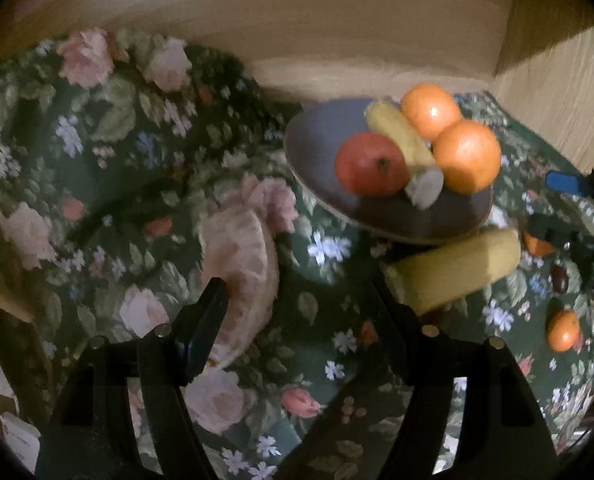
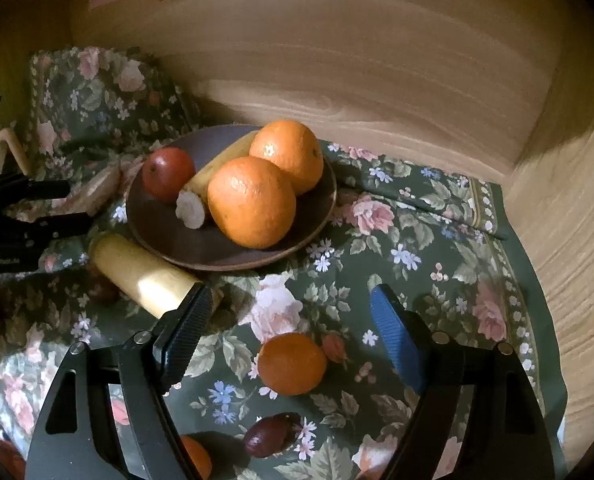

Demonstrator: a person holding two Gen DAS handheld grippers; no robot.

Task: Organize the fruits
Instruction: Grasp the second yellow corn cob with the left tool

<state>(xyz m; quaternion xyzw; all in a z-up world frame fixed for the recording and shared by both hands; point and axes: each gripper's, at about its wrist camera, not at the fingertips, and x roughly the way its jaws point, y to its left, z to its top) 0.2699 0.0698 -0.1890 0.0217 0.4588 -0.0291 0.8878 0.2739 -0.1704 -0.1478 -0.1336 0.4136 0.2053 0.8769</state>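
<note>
1. Between the spread fingers of the right tool, just ahead of it, a small orange sits on the floral cloth that covers the counter; the tool's fingers are apart and hold nothing.
2. Nearer the right tool's base lie a dark reddish fruit and part of another orange, half hidden behind its left finger.
3. Beyond its left fingertip lies a yellow banana piece (cut end toward the plate), just beside the brown plate.
4. On that plate, further ahead, rest two large oranges, a banana with a pale cut end, and a red apple.
5. Fingers of the left tool also stand apart, empty.
6. By its left fingertip lies a peeled pinkish citrus segment, on the cloth, left of the plate.
7. Wooden panelling rises behind and to the right of the counter.
</note>
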